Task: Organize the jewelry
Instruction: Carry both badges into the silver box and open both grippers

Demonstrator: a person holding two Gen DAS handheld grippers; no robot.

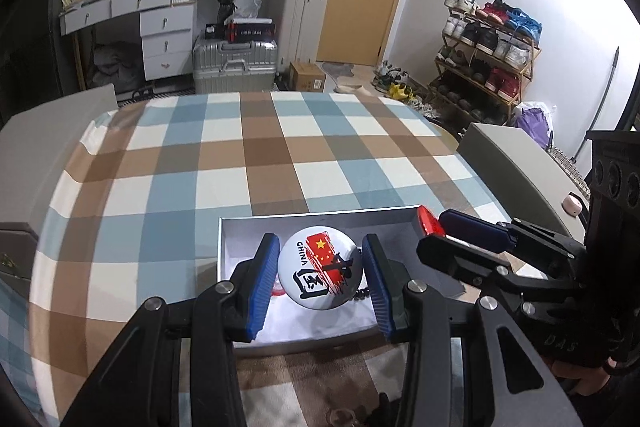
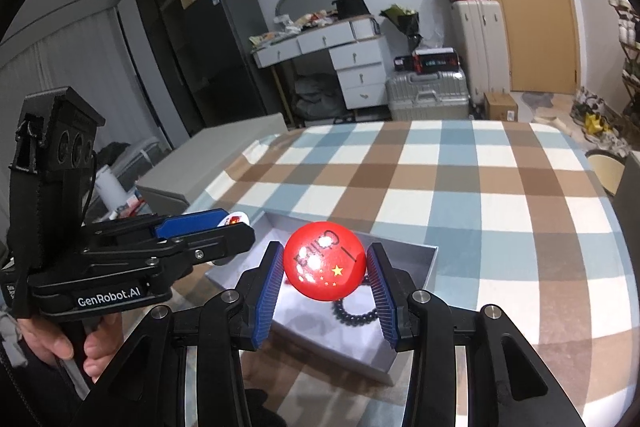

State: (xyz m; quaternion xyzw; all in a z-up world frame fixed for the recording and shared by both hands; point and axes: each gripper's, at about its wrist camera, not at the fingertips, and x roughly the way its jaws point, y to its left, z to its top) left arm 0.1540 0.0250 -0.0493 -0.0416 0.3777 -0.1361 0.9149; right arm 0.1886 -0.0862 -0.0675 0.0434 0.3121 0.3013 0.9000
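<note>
My left gripper (image 1: 320,279) is shut on a round white badge (image 1: 318,267) with a red flag and "CHINA", held over an open grey box (image 1: 236,227) on the checked tablecloth. My right gripper (image 2: 325,273) is shut on a round red badge (image 2: 324,261) with a yellow star, above the same box (image 2: 430,263). A black bead bracelet (image 2: 356,313) lies inside the box. The right gripper also shows in the left wrist view (image 1: 444,231), with the red badge (image 1: 429,221) edge-on. The left gripper shows in the right wrist view (image 2: 232,221).
The table with the checked cloth (image 1: 240,155) stretches away beyond the box. Grey chair backs (image 1: 512,163) stand at its sides. Suitcases (image 1: 234,61), a white desk (image 1: 160,23) and a shoe rack (image 1: 484,67) stand along the walls.
</note>
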